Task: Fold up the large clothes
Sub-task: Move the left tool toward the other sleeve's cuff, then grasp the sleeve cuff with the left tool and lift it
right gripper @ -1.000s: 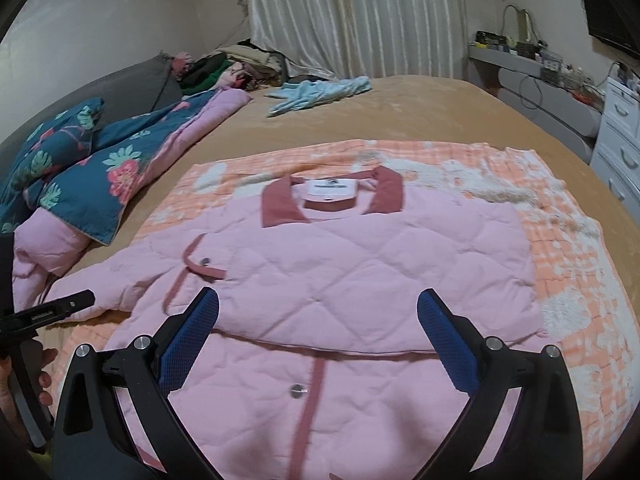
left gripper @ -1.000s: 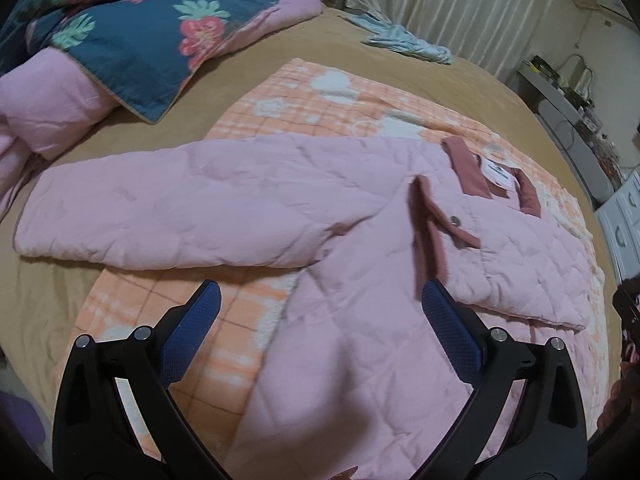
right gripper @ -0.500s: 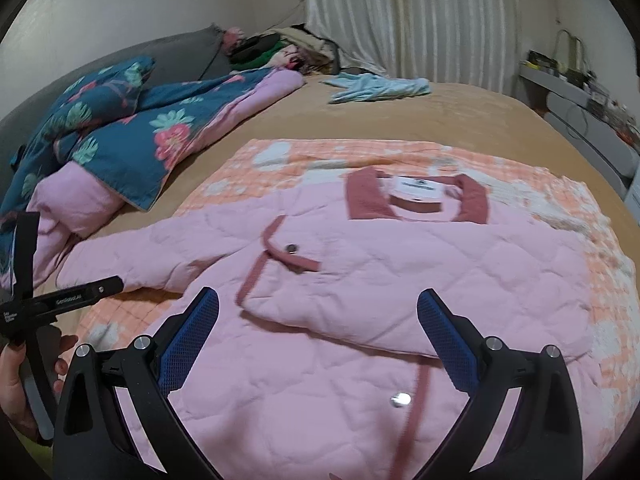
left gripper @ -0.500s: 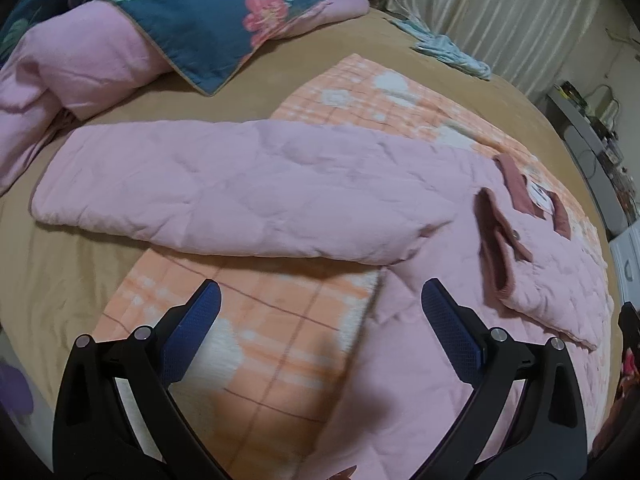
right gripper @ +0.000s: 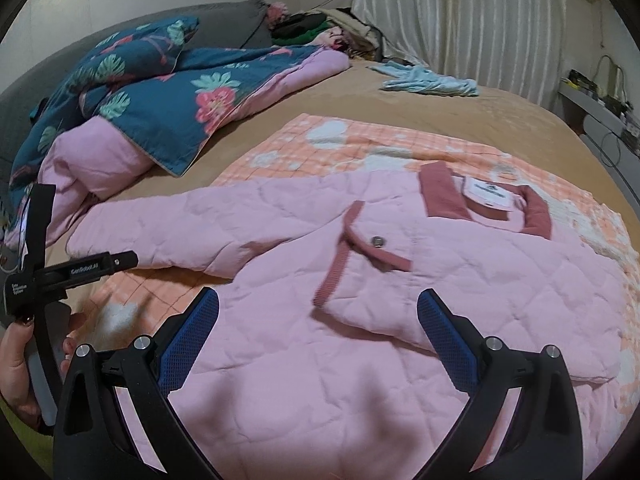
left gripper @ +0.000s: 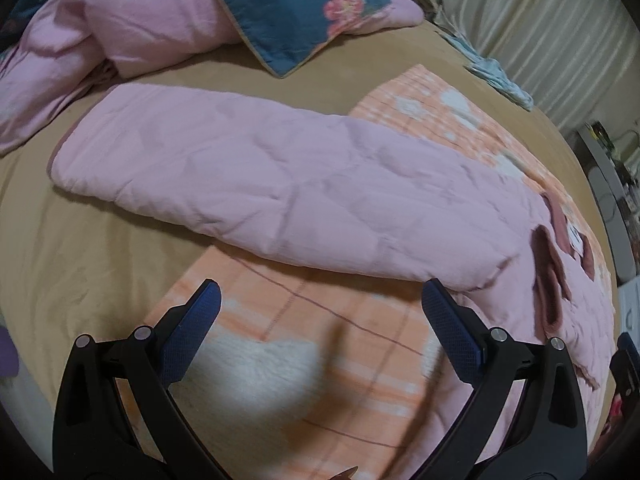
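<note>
- Holding both grippers wide open, left gripper [left gripper: 320, 316] and right gripper [right gripper: 318, 320], we grasp nothing.
- Our pink jacket [right gripper: 400, 280] lies flat on the blanket [right gripper: 360, 140].
- Its long sleeve [left gripper: 260, 184] may slip if we pinch too little.

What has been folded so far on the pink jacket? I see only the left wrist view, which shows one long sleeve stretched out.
Observer: The other sleeve lies folded across the chest of the jacket, with its cuff toward the outstretched sleeve.
Operator: Is the right gripper holding anything?
Observer: No. The right gripper is open above the jacket's front, with nothing between its fingers.
Operator: Who is carrying my gripper?
Observer: A hand with dark painted nails holds the left gripper, on the near side of the outstretched sleeve's cuff end.
</note>
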`<state>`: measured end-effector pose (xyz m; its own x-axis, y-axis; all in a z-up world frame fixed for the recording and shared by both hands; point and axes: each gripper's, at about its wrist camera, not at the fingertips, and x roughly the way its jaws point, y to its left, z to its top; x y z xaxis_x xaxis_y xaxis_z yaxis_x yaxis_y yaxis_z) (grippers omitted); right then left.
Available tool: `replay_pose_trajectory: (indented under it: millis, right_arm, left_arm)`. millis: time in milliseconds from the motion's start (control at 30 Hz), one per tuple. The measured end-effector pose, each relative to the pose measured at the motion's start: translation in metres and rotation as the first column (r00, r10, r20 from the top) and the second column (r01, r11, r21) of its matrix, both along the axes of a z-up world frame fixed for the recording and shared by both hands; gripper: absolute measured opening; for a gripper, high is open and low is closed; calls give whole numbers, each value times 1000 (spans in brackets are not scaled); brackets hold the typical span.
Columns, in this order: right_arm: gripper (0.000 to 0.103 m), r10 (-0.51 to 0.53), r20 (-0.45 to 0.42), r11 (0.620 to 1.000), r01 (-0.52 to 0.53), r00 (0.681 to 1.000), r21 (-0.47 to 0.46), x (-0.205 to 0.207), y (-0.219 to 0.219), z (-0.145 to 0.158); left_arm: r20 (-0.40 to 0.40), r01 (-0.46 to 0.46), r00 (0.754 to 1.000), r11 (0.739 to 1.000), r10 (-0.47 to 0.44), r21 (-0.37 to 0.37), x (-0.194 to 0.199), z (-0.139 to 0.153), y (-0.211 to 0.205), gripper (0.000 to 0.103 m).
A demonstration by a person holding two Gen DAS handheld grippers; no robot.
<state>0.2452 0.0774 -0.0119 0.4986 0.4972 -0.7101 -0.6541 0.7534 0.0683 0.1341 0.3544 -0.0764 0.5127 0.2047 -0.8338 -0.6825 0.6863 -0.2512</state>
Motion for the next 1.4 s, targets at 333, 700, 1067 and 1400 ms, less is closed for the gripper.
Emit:
replay_pose_trajectory:
  millis: [333,700,1067,1400]
  right_arm:
    - [99,79,4,996,-79,997,-40,-10,43,-13]
    - [99,91,-18,994,-92,996,-53,-9,55,-27]
    - [99,35,-38,998,-37,999,-43,3,34,-34]
    - [99,-5,-40,1000,4,999,-18,10,10,-27]
  left_arm:
    - [12,-105,994,993,106,-48,-19,-18,40,94]
    - [59,-259,962,958,267,-121,-38,-38,96,94]
    - [117,-369,913,914,390,-167,-42,-43,149,94]
    - [169,-422,882,897,439,-129,-56,-12,158,21]
